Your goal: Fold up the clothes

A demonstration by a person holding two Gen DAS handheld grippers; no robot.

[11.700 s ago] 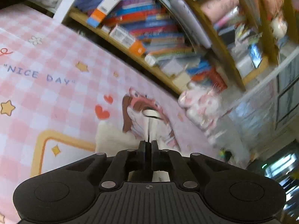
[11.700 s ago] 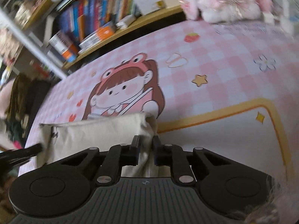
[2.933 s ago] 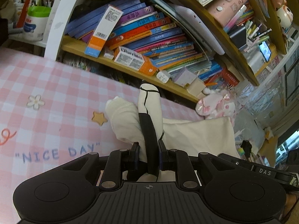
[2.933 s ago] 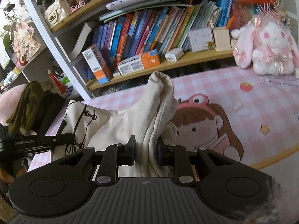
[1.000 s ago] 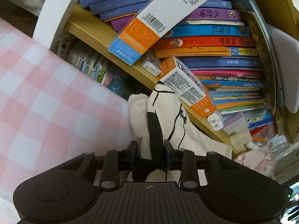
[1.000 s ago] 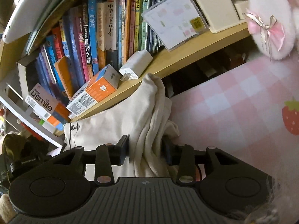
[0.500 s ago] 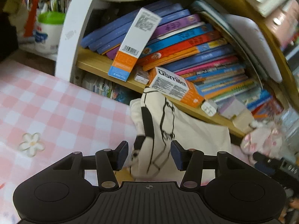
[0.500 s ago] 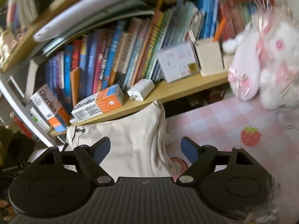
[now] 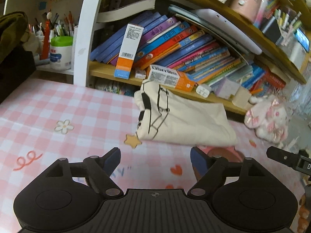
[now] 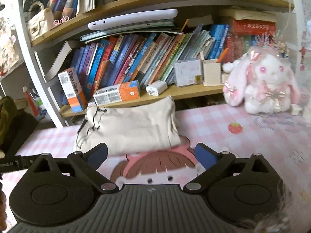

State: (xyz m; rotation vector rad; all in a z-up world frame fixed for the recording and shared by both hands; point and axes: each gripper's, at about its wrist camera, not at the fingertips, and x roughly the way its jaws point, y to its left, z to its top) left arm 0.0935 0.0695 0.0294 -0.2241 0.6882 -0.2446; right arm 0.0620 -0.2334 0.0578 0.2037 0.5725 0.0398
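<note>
Now both claws, left claw [image 9: 154,158] and right claw [image 10: 151,154], hover wide and empty above the surface [image 9: 58,106]. The folded garment [image 9: 186,124] lies apart at 12 o'clock of each, against the shelf [image 10: 194,93].

Both tools — left tool [image 9: 154,160], right tool [image 10: 150,154] — now off the garment [image 9: 186,124], unclamped.

"usmile" on two toothpaste boxes [image 10: 72,89], [image 10: 116,93]

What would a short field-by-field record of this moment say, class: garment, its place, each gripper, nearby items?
garment: cream garment, folded, black line print at one end
place: on the pink checked mat, against the bookshelf edge
left gripper: open, empty, short of the garment
right gripper: open, empty
nearby: plush rabbit to the right; orange toothpaste box on the shelf
</note>
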